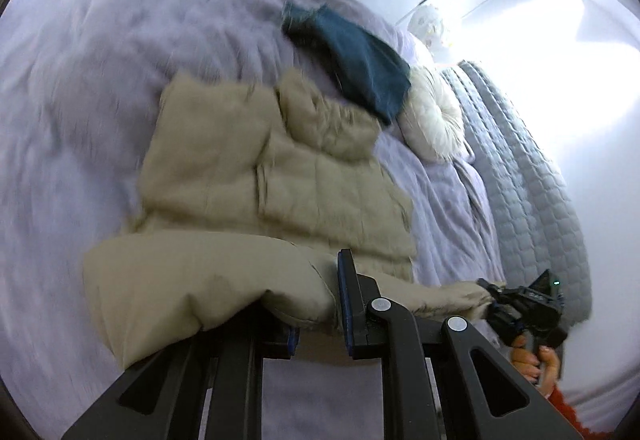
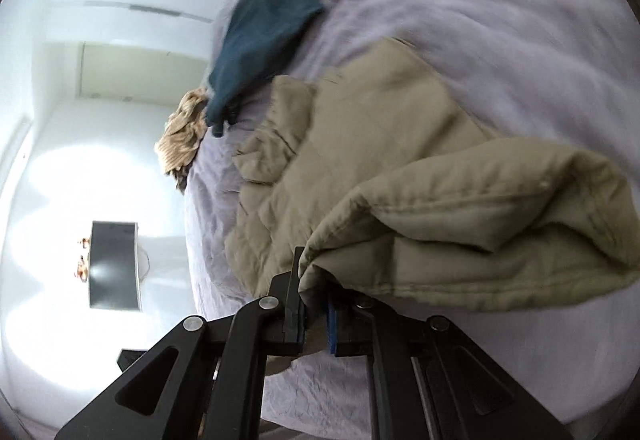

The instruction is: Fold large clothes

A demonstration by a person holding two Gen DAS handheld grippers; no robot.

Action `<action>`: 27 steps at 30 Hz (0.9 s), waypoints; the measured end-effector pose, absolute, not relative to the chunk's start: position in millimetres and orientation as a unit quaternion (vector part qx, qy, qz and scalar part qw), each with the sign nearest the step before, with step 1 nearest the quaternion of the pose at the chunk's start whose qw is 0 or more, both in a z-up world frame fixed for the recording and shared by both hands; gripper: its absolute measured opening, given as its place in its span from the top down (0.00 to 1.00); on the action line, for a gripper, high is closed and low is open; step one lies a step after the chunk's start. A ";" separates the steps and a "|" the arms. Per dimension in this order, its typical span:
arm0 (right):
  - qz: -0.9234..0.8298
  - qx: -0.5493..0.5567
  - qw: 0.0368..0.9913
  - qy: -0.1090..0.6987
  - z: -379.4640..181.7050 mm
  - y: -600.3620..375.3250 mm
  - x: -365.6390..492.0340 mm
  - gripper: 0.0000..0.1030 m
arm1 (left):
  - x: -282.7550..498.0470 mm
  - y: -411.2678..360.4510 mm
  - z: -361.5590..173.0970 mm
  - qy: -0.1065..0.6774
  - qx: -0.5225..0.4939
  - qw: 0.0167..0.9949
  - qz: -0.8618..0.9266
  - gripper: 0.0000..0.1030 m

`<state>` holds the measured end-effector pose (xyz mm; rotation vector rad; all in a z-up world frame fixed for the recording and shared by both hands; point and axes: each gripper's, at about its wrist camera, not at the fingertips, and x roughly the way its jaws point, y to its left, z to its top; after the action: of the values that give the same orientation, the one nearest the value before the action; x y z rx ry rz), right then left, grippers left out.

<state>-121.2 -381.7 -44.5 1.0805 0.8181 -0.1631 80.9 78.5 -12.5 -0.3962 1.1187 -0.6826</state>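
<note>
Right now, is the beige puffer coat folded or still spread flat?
Partly folded: the beige puffer coat's near hem is lifted, pinched by left gripper and right gripper.

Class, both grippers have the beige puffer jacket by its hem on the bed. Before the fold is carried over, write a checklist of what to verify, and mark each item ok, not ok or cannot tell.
1. Left gripper shut on the beige jacket hem: ok.
2. Right gripper shut on the hem's other corner: ok.
3. Held edge lifted off the lilac bedspread: ok.
4. Hood end of the jacket lying flat on the bed: ok, though blurred.
5. Landing area free of the dark teal garment: not ok, it lies touching the hood.
6. Sleeves tucked in: cannot tell.
</note>
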 end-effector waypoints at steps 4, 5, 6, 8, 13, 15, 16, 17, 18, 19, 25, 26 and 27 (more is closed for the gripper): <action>-0.049 0.466 0.786 0.404 -36.9 -402.6 -62.3 0.92 | 118.0 53.9 -12.2 0.503 -0.179 0.798 -0.279 0.83; -0.042 0.460 0.786 0.410 -37.2 -407.6 -47.4 0.92 | 128.4 48.2 -14.1 0.501 -0.178 0.804 -0.265 0.83; -0.036 0.457 0.786 0.415 -37.7 -411.8 -36.7 0.92 | 138.8 43.0 -17.1 0.502 -0.177 0.809 -0.250 0.83; -0.024 0.446 0.785 0.429 -44.3 -422.2 -8.0 0.92 | 154.4 35.8 -25.0 0.504 -0.175 0.815 -0.226 0.83; -0.027 0.421 0.786 0.451 -70.1 -434.3 43.9 0.92 | 191.6 15.1 -52.6 0.510 -0.143 0.826 -0.192 0.83; -0.036 0.421 0.785 0.453 -84.9 -439.2 58.9 0.92 | 205.9 8.9 -62.2 0.511 -0.125 0.829 -0.189 0.83; -0.042 0.423 0.784 0.453 -93.3 -441.7 65.8 0.92 | 210.5 6.7 -65.9 0.511 -0.119 0.830 -0.188 0.83; -0.046 0.426 0.782 0.453 -97.6 -443.5 70.0 0.92 | 217.9 3.5 -71.6 0.511 -0.109 0.832 -0.187 0.83; -0.054 0.430 0.780 0.452 -106.6 -445.9 75.8 0.92 | 223.8 1.5 -76.1 0.511 -0.102 0.833 -0.186 0.83; -0.057 0.432 0.778 0.452 -112.0 -447.1 79.8 0.92 | 230.4 -0.5 -81.6 0.510 -0.095 0.835 -0.185 0.83; -0.068 0.436 0.776 0.451 -150.9 -453.6 103.9 0.90 | 258.8 -10.2 -110.4 0.507 -0.053 0.840 -0.184 0.82; -0.070 0.445 0.773 0.446 -156.4 -454.5 103.7 0.90 | 259.0 -11.6 -111.0 0.506 -0.045 0.841 -0.186 0.82; -0.073 0.459 0.768 0.440 -162.2 -455.4 101.5 0.90 | 257.3 -12.7 -109.6 0.504 -0.035 0.842 -0.189 0.82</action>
<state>101.5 -455.4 -162.2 0.9962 0.9555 -0.1581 257.3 -12.7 -109.6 -0.0736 1.0651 -0.3982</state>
